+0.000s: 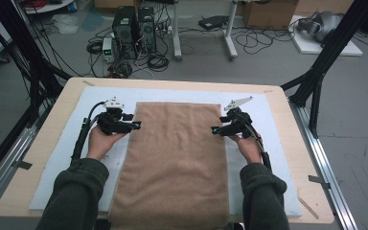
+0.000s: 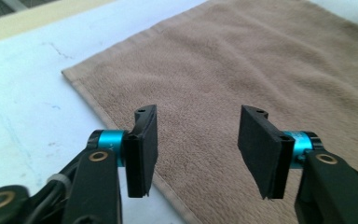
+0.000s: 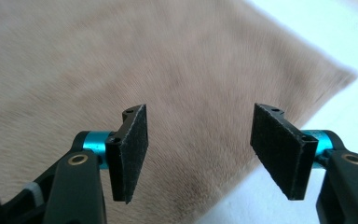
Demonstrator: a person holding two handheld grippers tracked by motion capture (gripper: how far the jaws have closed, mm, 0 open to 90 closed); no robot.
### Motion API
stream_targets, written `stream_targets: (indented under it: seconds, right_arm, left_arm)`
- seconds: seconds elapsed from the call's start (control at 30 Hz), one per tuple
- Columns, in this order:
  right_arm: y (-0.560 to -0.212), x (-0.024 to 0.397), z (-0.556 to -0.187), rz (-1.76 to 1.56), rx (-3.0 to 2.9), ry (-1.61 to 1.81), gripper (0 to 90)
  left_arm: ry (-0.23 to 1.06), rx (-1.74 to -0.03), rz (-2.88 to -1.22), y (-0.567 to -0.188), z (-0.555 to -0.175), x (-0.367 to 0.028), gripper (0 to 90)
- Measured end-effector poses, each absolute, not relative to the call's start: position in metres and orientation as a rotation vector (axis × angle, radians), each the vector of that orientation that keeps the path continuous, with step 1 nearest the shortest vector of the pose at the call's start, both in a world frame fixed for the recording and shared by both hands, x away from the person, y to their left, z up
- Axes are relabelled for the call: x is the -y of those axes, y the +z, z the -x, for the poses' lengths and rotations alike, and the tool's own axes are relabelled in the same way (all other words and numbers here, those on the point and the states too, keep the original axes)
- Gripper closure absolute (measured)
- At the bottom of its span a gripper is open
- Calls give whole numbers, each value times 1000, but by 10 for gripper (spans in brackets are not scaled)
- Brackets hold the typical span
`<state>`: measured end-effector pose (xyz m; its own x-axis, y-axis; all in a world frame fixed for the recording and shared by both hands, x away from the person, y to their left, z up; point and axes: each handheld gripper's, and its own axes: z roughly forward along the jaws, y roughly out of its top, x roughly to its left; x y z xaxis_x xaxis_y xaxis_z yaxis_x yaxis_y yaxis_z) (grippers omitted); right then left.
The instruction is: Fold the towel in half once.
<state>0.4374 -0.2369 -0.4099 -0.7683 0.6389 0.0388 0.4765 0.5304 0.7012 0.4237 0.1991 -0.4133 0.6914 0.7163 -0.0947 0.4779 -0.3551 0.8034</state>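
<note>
Your left gripper (image 1: 137, 125) hovers with jaws parted and empty at the left edge of the tan towel (image 1: 175, 163), which lies flat on the white mat (image 1: 263, 103). Your right gripper (image 1: 214, 129) mirrors it at the right edge, parted and empty; this looks like the approach, so next lower both onto the edges and pinch

A lab: computer towers (image 1: 134, 31) amid tangled cables (image 1: 249, 38) on grey floor, black rig frame (image 1: 326, 62) around the table (image 1: 48, 124).
</note>
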Motion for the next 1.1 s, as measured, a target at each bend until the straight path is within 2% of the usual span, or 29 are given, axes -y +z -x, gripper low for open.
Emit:
stream_targets:
  seconds: [0.23,0.3,0.4,0.43,0.5,0.6,0.8,1.1]
  right_arm:
    - [-433,239,-445,-1011,-2533,1007,413]
    - [-438,241,-448,-1042,-2533,1016,428]
    - [-439,240,-447,-1041,-2518,989,494]
    - [-438,240,-446,-1036,-2520,985,523]
    - [-437,239,-446,-1035,-2533,981,636]
    - [-435,237,-446,-1031,-2580,1001,797]
    - [-427,241,-448,-1039,-2606,1061,838]
    - [-386,257,-446,-1062,-2538,1200,838]
  left_arm:
    - [306,-1011,-2079,-439,-437,-195,522]
    - [359,-1001,-2095,-443,-435,-192,540]
    - [410,-986,-2109,-444,-431,-190,666]
    - [413,-1014,-2097,-443,-431,-189,709]
    - [404,-1034,-2099,-442,-431,-190,831]
    - [400,-1052,-2092,-442,-432,-189,855]
    - [409,-1063,-2056,-434,-433,-191,867]
    - [439,-962,-1923,-376,-432,-200,869]
